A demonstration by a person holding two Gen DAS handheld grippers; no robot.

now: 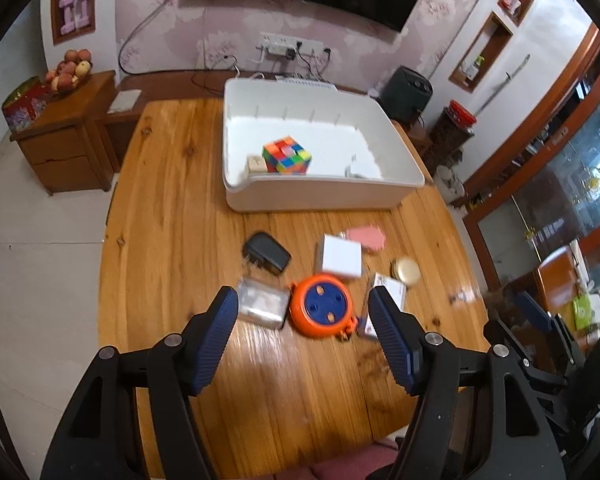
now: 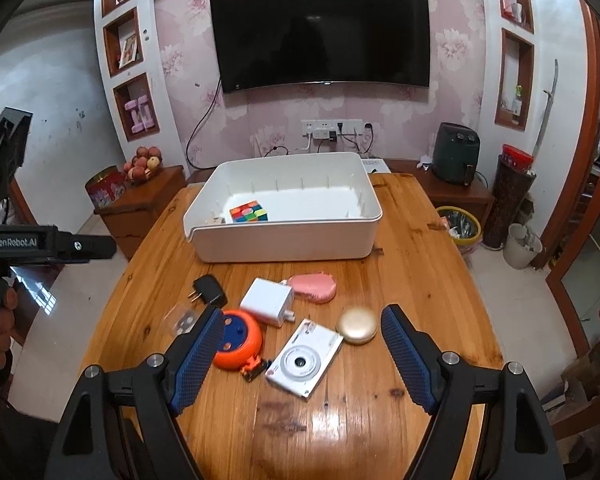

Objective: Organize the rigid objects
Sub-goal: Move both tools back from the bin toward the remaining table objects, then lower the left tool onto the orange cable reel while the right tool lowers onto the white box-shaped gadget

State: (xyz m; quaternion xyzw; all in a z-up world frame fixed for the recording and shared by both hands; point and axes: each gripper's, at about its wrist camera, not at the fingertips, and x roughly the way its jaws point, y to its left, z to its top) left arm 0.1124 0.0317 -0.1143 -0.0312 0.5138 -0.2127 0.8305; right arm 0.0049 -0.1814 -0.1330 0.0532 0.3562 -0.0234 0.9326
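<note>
A white bin stands on the wooden table and holds a colourful cube and a small beige block. In front of it lie a black plug adapter, a white charger, a pink brush, a gold round case, an orange-and-blue reel, a clear plastic box and a white camera. My left gripper is open and empty above the reel. My right gripper is open and empty above the camera.
A wooden side cabinet with fruit stands left of the table. A black appliance, a yellow waste bin and a white bucket stand to the right. A television hangs on the far wall.
</note>
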